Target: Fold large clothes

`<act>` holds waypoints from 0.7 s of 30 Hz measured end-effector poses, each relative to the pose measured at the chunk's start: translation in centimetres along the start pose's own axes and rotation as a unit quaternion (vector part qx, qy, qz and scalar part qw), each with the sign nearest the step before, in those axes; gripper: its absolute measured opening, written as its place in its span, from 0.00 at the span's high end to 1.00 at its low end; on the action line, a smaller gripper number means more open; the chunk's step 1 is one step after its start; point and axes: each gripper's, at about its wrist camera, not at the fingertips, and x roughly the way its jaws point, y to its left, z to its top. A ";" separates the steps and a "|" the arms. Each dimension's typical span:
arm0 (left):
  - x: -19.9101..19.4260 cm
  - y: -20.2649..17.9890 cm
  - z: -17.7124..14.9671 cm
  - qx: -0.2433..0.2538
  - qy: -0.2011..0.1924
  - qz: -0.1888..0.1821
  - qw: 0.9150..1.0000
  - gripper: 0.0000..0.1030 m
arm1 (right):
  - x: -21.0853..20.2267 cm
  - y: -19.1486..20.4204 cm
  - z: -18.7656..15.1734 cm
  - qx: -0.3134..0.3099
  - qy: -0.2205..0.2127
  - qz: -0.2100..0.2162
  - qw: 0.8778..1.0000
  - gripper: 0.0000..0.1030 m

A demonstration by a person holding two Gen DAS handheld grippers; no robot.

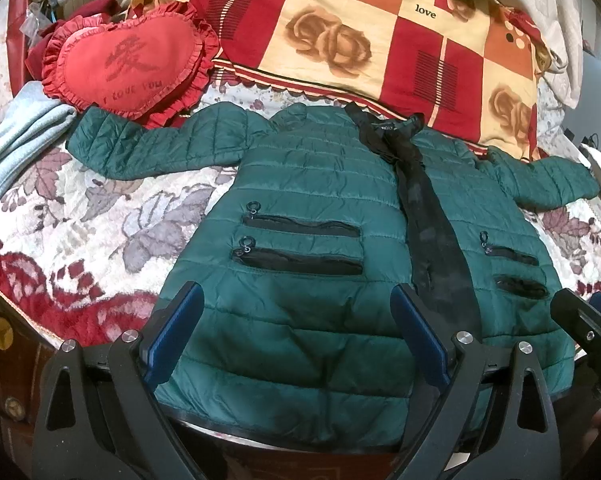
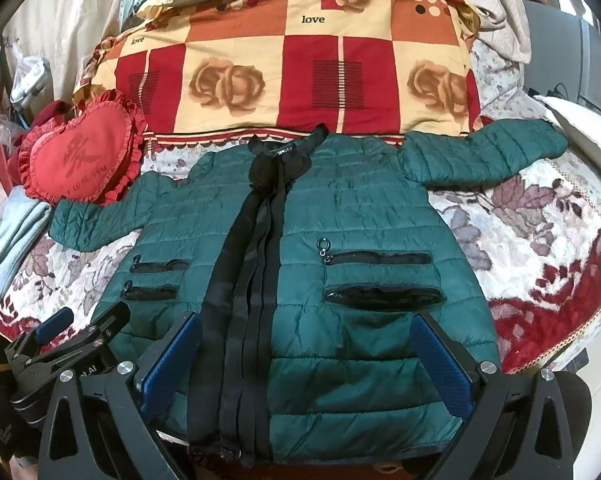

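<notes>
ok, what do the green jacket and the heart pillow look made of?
Green jacket: looks like thin synthetic shell, nylon or polyester, over padding; slight sheen, fine crinkles, stitched horizontal quilting. Black front strip looks glossier. Heart pillow: matte woven cloth, probably cotton or a blend; no shine, gathered ruffle edge, printed lettering.

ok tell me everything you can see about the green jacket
The green jacket is a quilted, slightly shiny puffer with a black front placket, black collar and two black zip pockets per side. It lies flat, front up, on the floral blanket, both sleeves spread outward, collar toward the checked pillow. One sleeve touches the red heart cushion. Both open tools hover over its hem.
</notes>
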 end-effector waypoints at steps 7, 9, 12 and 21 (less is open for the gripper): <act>0.0 0.0 -0.4 0.001 0.001 -0.001 1.000 0.08 | 0.3 0.1 0.0 0.007 0.034 0.000 0.999 0.00; 0.0 0.0 -0.2 0.001 0.002 -0.001 1.000 0.08 | 0.4 0.2 0.2 0.007 0.046 -0.003 0.999 0.00; 0.0 0.0 -0.3 0.002 0.002 -0.001 1.000 0.08 | 0.4 0.2 0.1 0.005 0.036 0.000 0.999 0.00; 0.0 0.0 -0.2 0.001 0.002 -0.001 1.000 0.08 | 0.4 0.2 -0.2 0.002 0.024 0.001 1.000 0.00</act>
